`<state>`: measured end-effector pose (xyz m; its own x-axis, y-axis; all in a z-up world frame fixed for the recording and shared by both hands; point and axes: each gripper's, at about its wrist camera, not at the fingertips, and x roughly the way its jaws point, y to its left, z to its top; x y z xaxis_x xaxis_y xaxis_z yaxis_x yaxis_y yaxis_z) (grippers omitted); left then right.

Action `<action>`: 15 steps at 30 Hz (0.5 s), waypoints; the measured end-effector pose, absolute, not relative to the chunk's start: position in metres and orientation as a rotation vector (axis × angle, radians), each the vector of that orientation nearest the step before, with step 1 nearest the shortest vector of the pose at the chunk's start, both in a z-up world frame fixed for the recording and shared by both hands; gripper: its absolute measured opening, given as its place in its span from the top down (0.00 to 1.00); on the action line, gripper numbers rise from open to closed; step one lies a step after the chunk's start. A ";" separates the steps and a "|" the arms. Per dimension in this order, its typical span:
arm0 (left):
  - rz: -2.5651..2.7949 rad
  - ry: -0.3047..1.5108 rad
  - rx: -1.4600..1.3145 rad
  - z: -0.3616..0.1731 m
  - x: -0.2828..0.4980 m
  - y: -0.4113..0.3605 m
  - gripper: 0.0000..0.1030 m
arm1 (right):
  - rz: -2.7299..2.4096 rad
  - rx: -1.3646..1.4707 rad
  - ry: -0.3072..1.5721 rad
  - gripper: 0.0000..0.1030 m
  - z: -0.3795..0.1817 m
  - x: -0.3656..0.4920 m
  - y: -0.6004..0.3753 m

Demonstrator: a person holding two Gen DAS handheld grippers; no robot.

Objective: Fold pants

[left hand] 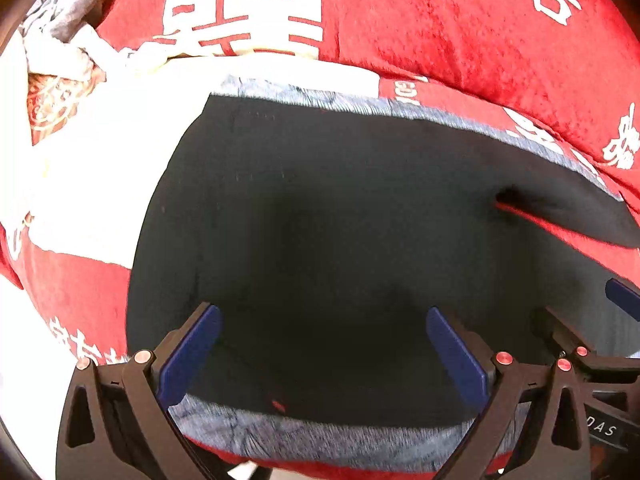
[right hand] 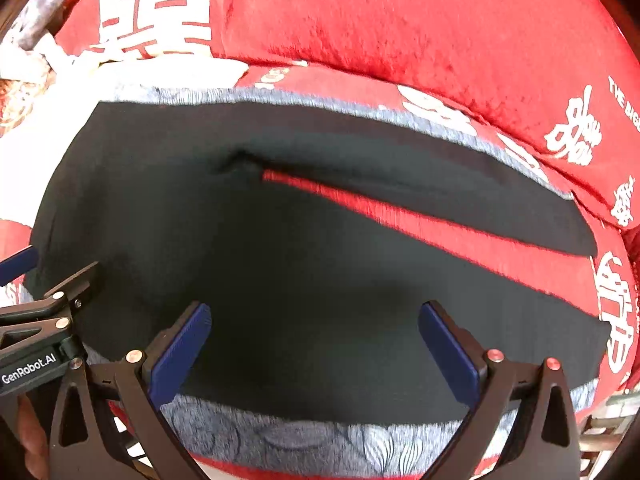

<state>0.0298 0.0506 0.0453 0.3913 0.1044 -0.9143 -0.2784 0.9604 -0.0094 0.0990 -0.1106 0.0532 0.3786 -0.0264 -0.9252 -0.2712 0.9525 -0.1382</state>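
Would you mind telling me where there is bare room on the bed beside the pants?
The white patch left of the black pants, below the crumpled cloth, is bare. The grey strip along the near edge is narrow. The red quilt crowds the far side.

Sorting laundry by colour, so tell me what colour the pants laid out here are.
Black pants, plain with no pattern, lying on a red blanket; the right wrist view shows them best.

The black matt cloth pants lie on a plush red-and-white velvety blanket. The left gripper carries ribbed matt blue rubbery pads at 5 o'clock, on black plastic arms.
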 end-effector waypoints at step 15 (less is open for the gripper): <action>0.300 1.128 -0.146 0.047 0.096 0.081 0.00 | 0.178 -0.196 1.162 0.00 0.047 0.180 -0.091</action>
